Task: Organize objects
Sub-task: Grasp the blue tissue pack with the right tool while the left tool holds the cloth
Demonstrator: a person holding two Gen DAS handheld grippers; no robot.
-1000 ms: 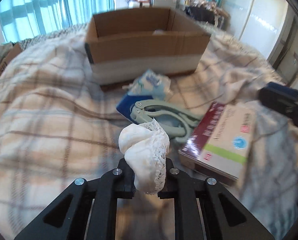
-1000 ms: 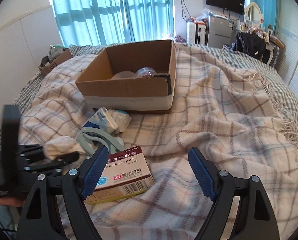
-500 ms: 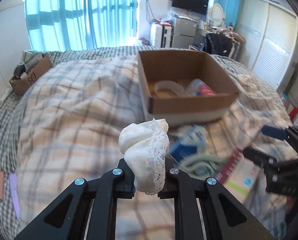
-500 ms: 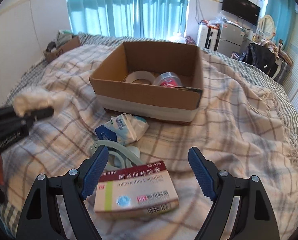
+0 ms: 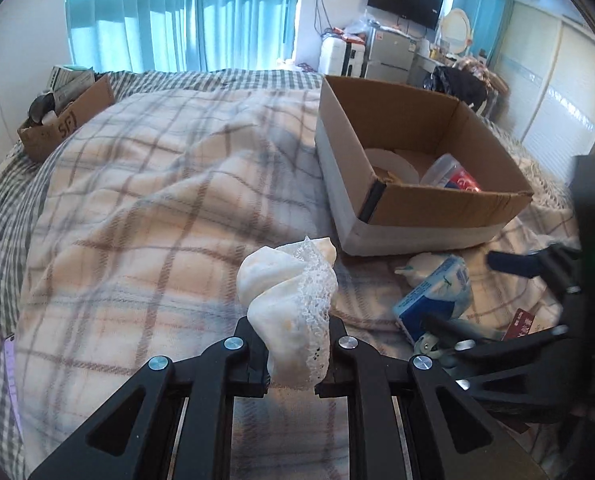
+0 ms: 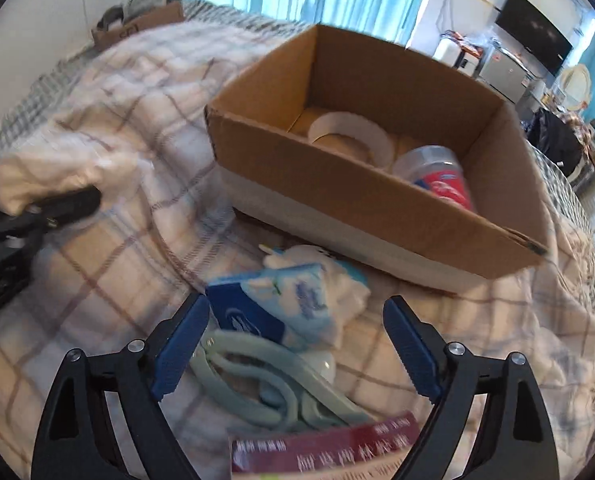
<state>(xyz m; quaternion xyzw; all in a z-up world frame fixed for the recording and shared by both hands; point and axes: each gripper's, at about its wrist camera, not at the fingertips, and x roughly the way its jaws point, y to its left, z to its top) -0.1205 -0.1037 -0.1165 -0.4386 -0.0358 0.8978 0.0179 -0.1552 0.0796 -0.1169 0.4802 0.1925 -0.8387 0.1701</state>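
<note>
A bed [image 5: 145,216] covered with a plaid blanket fills both views. Toward its far right sits an open cardboard box [image 5: 449,208], already holding a roll of white tape [image 6: 349,136] and a clear plastic jar with a red label [image 6: 437,172].

In front of the box, on the blanket, lies a small heap: a blue and white tissue pack [image 6: 273,304], pale green pliers-like tongs [image 6: 281,384] partly under it, and a dark red medicine carton [image 6: 329,452] nearest the right camera.

The left gripper [image 5: 291,364] has its fingers closed on a bunched white lace-edged cloth [image 5: 289,304], held above the blanket, left of the box and not yet over it. The right gripper [image 6: 297,344] hovers with fingers spread wide and empty, framing the tissue pack and tongs.

Risks, as a judgement: the cloth is soft and pinched only at its lower end, so it could slip out or droop and catch the near wall of the box, landing outside. The two grippers are near each other, so a sweep toward the box could knock them together. The overlapping heap means the right fingers could grab two things at once, or drag the tongs along. The soft bedding may let the thin carton sink away from a grasp.
</note>
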